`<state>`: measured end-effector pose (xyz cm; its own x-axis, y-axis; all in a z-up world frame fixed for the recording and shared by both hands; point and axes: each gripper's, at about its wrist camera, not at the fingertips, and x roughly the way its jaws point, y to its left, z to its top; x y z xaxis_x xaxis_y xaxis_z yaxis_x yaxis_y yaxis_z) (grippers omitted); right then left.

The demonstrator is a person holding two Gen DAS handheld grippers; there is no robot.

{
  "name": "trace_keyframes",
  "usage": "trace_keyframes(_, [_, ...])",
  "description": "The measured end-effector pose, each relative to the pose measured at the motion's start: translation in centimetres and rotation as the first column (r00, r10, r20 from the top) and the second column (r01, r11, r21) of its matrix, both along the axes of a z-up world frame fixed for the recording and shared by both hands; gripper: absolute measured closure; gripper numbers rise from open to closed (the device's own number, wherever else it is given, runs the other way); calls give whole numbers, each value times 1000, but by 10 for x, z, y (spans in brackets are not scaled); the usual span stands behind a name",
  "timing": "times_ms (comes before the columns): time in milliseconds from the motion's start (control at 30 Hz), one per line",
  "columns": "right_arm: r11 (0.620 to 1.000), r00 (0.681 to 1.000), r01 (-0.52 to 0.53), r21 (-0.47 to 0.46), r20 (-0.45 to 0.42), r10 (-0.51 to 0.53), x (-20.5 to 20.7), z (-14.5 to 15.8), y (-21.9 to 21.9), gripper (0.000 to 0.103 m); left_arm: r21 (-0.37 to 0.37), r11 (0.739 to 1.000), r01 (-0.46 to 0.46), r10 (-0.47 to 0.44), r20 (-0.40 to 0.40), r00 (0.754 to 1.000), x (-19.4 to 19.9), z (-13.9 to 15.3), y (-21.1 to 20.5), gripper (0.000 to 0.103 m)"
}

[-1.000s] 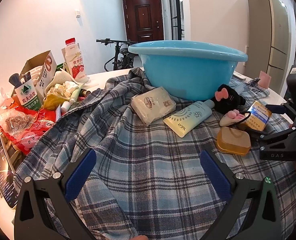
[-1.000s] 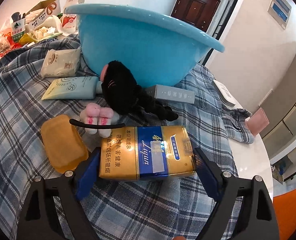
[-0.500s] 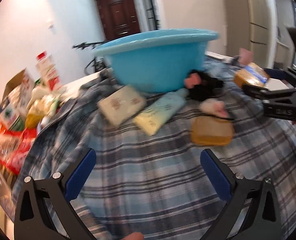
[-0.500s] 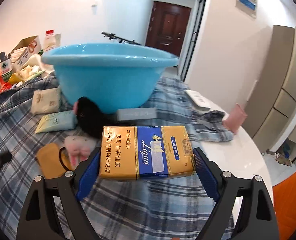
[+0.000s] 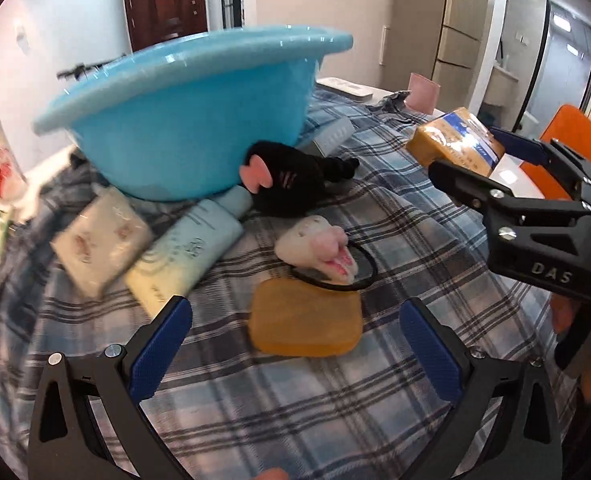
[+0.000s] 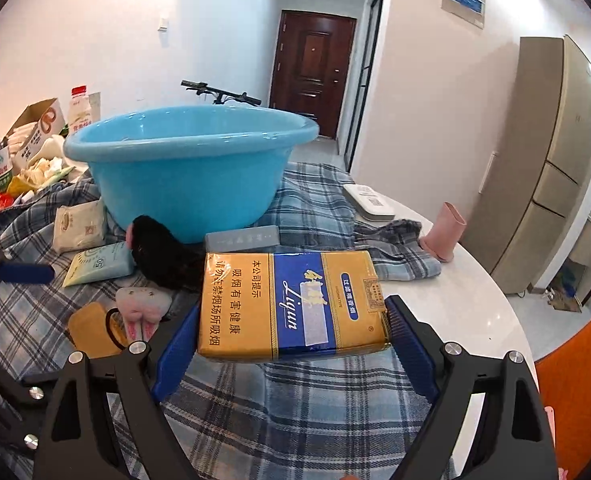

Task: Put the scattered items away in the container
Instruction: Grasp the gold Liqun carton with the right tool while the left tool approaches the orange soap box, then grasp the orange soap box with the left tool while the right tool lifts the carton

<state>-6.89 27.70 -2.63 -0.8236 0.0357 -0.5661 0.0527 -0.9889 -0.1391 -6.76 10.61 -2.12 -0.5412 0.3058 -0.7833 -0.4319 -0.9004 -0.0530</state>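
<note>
A blue basin [image 5: 199,120] [image 6: 191,168] stands on a plaid cloth [image 5: 295,400]. My right gripper [image 6: 291,340] is shut on a gold and blue cigarette pack [image 6: 291,304], held above the cloth in front of the basin; it also shows in the left wrist view [image 5: 455,144]. My left gripper [image 5: 295,344] is open, just in front of an amber soap bar [image 5: 307,322]. Beyond it lie a pink and white plush hair tie [image 5: 319,252], a black plush toy [image 5: 287,184], a sunscreen tube [image 5: 187,256], a tissue pack [image 5: 99,244] and a grey box [image 6: 241,238].
A carton, milk bottle [image 6: 78,110] and snack bags crowd the far left. A white device [image 6: 369,200] and a pink cup [image 6: 443,236] sit on the white table [image 6: 475,280] to the right. An orange chair [image 5: 567,136] stands beyond the edge.
My right gripper has lifted the cigarette pack up off the cloth. My left gripper has swung right and moved in close to the soap bar.
</note>
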Motion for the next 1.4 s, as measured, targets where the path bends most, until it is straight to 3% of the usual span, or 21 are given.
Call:
trace_keyframes(100, [1000,1000,6,-3,9,-6,-1,-1,3,13,23,1000,7,-8,33,999,-6,-6,4,0])
trace_keyframes(400, [1000,1000,-8,1,12,8,1,-2,2,13,-47,999,15,-13,38,999,-5,-17,9,1])
trace_keyframes(500, [1000,1000,-5,14,15,5,1,-3,0,13,-72,997,23,-22,10,1000,-2,-19,11,6])
trace_keyframes(733, [1000,1000,-8,27,20,8,0,-5,-3,13,-43,999,20,-20,-9,1000,-1,-13,5,43])
trace_keyframes(1067, [1000,1000,-13,18,-2,13,2,-2,-2,13,-42,999,8,-10,-47,999,4,-7,1,43])
trace_keyframes(1400, [999,998,-48,-14,-40,47,7,5,-3,13,3,999,-38,38,-158,987,11,24,-16,43])
